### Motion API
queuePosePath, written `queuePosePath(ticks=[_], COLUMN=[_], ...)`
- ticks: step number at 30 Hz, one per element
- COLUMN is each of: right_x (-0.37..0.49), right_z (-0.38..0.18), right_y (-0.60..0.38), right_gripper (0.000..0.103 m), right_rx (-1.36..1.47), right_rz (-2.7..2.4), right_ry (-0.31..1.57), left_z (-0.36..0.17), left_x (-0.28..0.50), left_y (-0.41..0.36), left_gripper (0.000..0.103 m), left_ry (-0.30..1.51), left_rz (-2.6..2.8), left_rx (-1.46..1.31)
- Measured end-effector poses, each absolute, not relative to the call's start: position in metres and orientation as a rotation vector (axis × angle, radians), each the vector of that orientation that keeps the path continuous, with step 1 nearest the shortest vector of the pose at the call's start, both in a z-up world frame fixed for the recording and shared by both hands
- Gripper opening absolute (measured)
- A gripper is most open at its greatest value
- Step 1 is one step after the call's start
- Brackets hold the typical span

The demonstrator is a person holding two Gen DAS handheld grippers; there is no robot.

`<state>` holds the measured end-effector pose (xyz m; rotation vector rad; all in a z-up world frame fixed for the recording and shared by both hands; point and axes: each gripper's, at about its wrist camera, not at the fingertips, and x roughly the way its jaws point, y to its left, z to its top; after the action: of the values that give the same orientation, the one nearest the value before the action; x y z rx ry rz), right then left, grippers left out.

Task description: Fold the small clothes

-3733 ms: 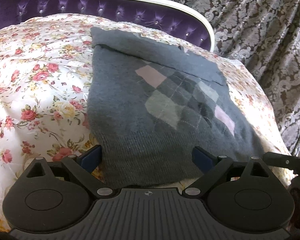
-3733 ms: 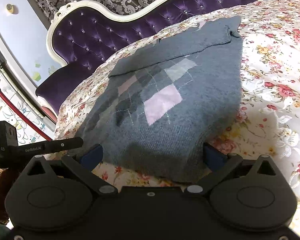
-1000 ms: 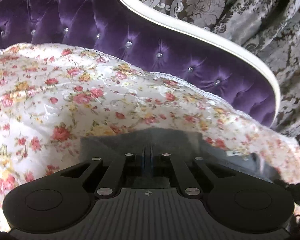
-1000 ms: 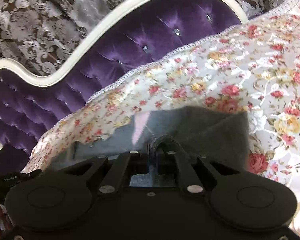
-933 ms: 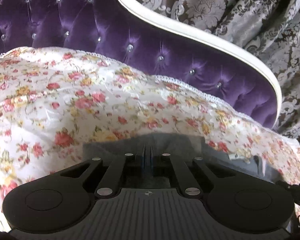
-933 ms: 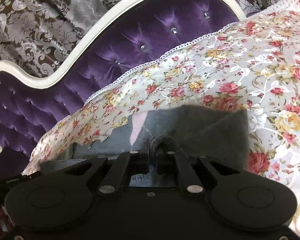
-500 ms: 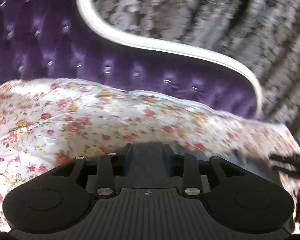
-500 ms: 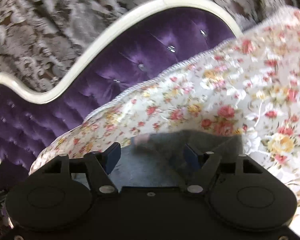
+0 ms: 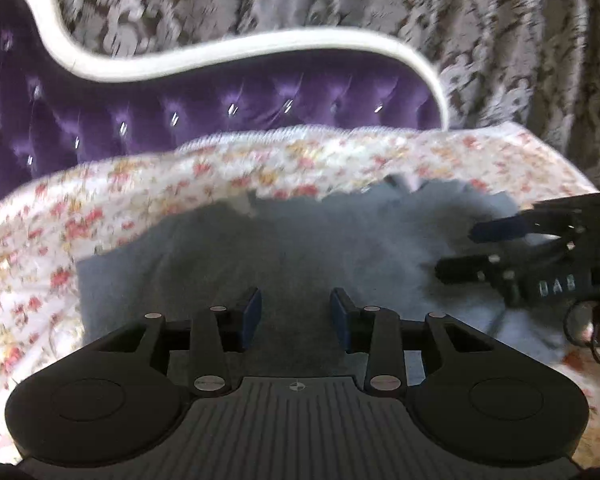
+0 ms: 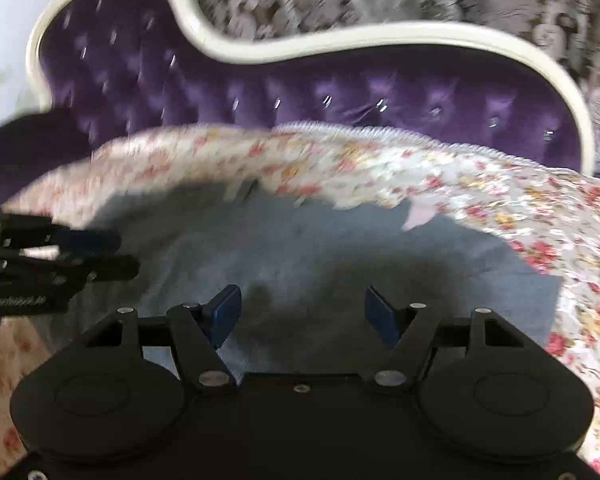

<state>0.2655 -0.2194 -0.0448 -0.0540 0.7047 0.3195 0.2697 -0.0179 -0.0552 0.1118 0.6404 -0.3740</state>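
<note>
Both of my tools are released now. My left hand-held gripper (image 9: 296, 314) has just been opening; its blue pads (image 9: 251, 312) stand a little apart above the grey sweater (image 9: 300, 248), with knit showing in the gap but not pinched. My right hand-held gripper (image 10: 302, 314) has its jaws wider, having opened within the last second, and its pads also hang clear of the cloth.

In my left view the right tool reaches in from the right edge over the sweater's far corner; in my right view the left tool comes in from the left edge the same way. Nothing else lies on the garment.

That sweater lies folded on the floral bedspread (image 9: 148, 184), a broad, flattish grey slab running across both views just ahead of my fingers. Its far edge is ragged in the blur, and a small pale pink patch (image 10: 418, 214) peeks out near that edge in the right view. Dark shadows from my tools fall across its middle. The knit looks soft, fuzzy and thick.

Under it the bedspread is shiny, white, strewn with red and yellow roses, with a corded trim along its far edge. Beyond rises a tufted purple velvet headboard (image 10: 340, 96) with glinting buttons and a curved cream frame, and behind that hang grey damask curtains (image 9: 480, 32).
</note>
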Motion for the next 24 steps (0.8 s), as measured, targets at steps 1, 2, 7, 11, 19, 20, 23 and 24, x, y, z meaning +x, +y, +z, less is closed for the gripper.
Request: queuePosePath(ticks=[1, 2, 7, 11, 19, 20, 23, 24], right_x=[0.272, 0.28, 0.317, 0.323, 0.313, 0.313, 0.313, 0.313], right_z=[-0.05, -0.054, -0.061, -0.066, -0.074, -0.073, -0.073, -0.073], right_y=[-0.218, -0.218, -0.24, -0.243, -0.245, -0.245, -0.245, -0.245], right_gripper=[0.072, 0.072, 0.075, 0.078, 0.08, 0.081, 0.082, 0.084], right_rx=[-0.069, -0.077, 0.014, -0.002, 0.015, 0.014, 0.018, 0.018], right_rz=[0.306, 0.288, 0.19, 0.16, 0.158, 0.159, 0.166, 0.17], right_ry=[0.72, 0.728, 0.749, 0.735, 0.673, 0.672, 0.673, 0.674], left_z=[-0.059, -0.061, -0.065, -0.065, -0.056, -0.054, -0.053, -0.056], left_x=[0.277, 0.284, 0.311, 0.317, 0.326, 0.327, 0.334, 0.34], left_y=[-0.016, -0.014, 0.003, 0.011, 0.03, 0.032, 0.034, 0.031], left_gripper=[0.037, 0.037, 0.037, 0.037, 0.038, 0.038, 0.042, 0.042], left_ry=[0.657, 0.671, 0.692, 0.704, 0.706, 0.695, 0.684, 0.713], left_rz=[-0.353, -0.331, -0.267, -0.265, -0.27, -0.263, -0.215, -0.178], left_rx=[0.099, 0.084, -0.026, -0.09, -0.191, -0.195, -0.174, -0.136])
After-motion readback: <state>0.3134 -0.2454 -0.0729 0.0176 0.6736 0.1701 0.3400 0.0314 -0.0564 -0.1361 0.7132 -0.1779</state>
